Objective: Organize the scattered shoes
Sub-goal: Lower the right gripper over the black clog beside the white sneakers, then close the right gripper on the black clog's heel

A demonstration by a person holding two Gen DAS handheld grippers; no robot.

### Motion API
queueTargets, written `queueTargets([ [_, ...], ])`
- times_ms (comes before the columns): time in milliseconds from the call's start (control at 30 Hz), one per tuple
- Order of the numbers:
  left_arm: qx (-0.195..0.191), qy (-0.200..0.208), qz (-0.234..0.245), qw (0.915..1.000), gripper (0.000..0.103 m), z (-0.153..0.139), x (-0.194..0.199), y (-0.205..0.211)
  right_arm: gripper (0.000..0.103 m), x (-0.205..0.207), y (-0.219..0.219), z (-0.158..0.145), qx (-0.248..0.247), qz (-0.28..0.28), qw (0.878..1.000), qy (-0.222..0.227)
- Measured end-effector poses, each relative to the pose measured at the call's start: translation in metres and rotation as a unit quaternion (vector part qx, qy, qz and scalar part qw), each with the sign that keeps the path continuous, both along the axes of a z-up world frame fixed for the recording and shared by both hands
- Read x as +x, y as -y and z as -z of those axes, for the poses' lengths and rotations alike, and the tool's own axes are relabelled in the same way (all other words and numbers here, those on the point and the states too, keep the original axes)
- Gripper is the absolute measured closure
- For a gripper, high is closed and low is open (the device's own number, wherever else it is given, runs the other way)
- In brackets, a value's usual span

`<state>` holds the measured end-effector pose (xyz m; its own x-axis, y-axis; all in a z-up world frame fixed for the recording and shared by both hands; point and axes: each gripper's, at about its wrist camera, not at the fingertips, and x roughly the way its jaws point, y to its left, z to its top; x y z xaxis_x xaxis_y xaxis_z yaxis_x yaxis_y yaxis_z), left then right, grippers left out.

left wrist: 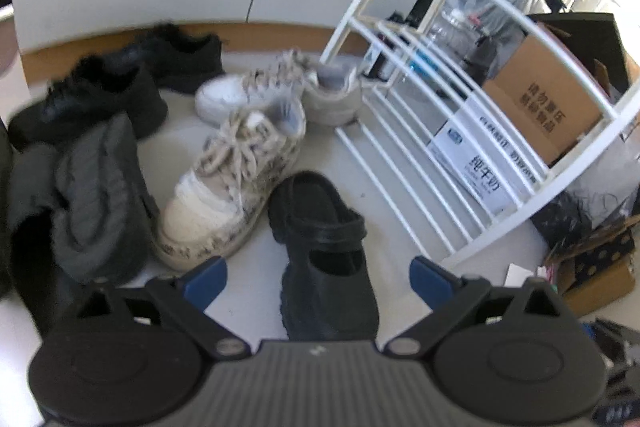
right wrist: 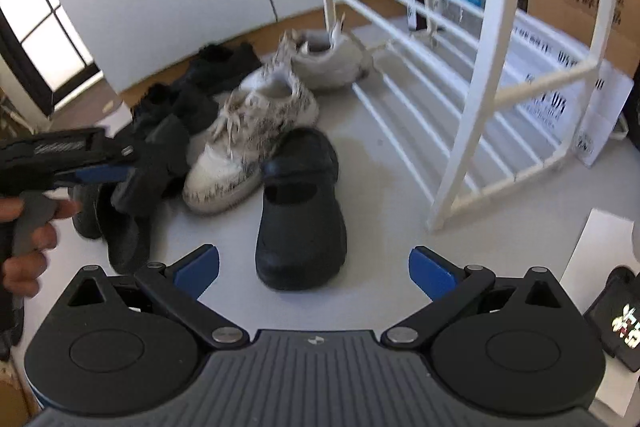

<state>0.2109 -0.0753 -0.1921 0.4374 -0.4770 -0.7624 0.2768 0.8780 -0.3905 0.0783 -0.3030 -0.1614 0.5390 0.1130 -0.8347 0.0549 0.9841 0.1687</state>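
Blue pads wide, rack bare

Blue-padded fingers [right wrist: 196, 269] on your right gripper [right wrist: 314, 271] are spread and grasp nothing; your left gripper [left wrist: 318, 279] is likewise released. The black shoe [right wrist: 300, 211] lies at 12 o'clock, just ahead of both. Nothing is shelved yet: the white rack [right wrist: 460, 75] at 2 o'clock stands bare. I count two pale sneakers [left wrist: 228, 183] and roughly five dark shoes scattered.
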Motion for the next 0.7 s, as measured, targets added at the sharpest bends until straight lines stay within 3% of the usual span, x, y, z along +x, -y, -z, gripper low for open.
queueTargets([
  [200,0.017,0.006,0.002,0.9998,0.004,0.027,0.017,0.009,0.0,-0.002,-0.003,0.019,-0.018,-0.01,0.999,-0.027],
  [400,0.015,0.007,0.001,0.9999,0.004,0.042,0.041,0.027,0.0,-0.004,-0.007,0.02,-0.02,-0.023,0.999,-0.026],
  [567,0.017,-0.004,0.019,0.9997,0.004,0.053,0.062,0.053,0.0,-0.001,0.001,0.026,-0.003,-0.001,0.999,-0.039],
  [700,0.047,-0.011,0.018,0.9987,0.004,0.063,0.073,0.073,0.0,-0.003,-0.003,0.028,-0.004,-0.011,0.999,-0.039],
])
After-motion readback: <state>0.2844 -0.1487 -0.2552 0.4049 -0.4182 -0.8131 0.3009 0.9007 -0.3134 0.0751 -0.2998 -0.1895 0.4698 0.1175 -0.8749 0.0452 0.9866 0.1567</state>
